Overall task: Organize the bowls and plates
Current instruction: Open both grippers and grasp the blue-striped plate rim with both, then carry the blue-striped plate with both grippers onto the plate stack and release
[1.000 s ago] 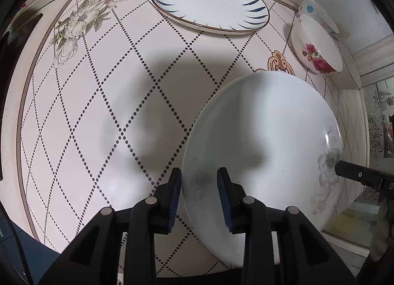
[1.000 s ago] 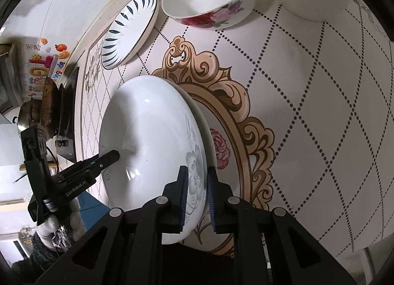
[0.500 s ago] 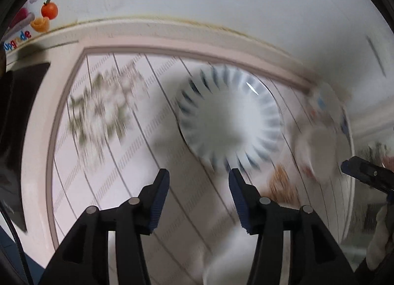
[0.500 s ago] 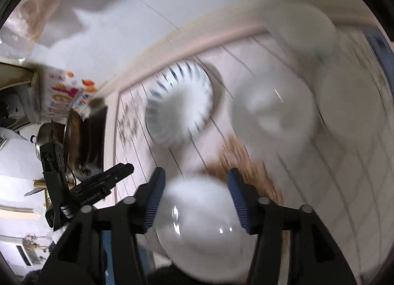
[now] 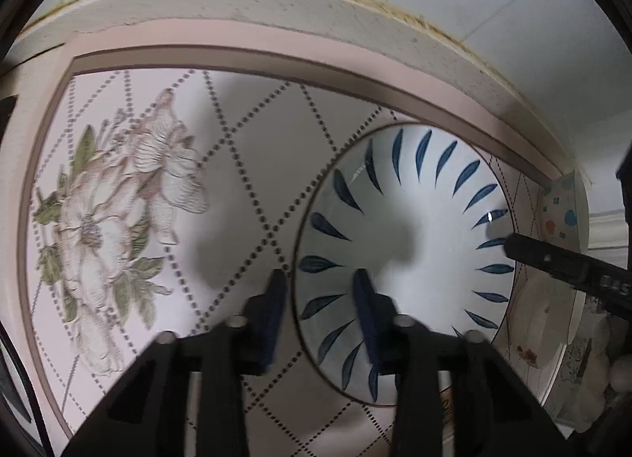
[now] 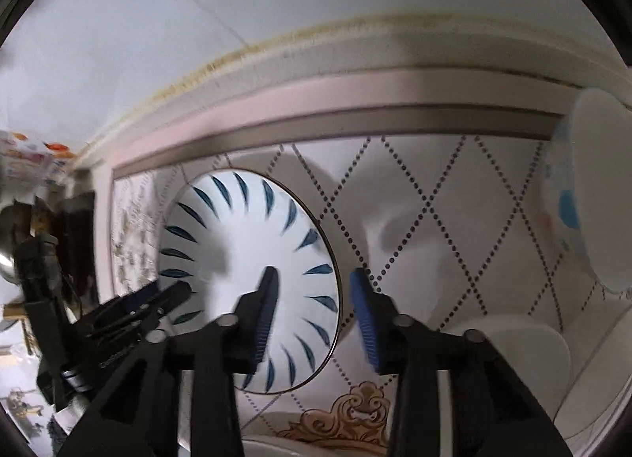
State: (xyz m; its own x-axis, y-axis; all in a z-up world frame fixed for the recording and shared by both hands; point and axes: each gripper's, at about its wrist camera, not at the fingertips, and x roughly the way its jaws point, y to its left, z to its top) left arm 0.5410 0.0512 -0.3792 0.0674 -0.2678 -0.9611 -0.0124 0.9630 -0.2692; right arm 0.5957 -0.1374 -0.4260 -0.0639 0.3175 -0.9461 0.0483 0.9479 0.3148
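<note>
I am straddling the blue-leaf plate (image 5: 407,259) with both tools: left hand-held gripper (image 5: 318,287) released over its left rim, right hand-held gripper (image 6: 312,287) released over its right rim, plate lying flat on the bench (image 5: 245,180), readying a two-sided lift

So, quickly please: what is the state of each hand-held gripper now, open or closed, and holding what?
Left hand-held gripper: open, holding nothing, straddling the rim of the round white plate with blue leaf strokes.
Right hand-held gripper: open, holding nothing, at the same plate's opposite rim.

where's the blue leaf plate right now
The blue leaf plate lies flat on the patterned table near its back edge, straddled by both open grippers, left and right.
</note>
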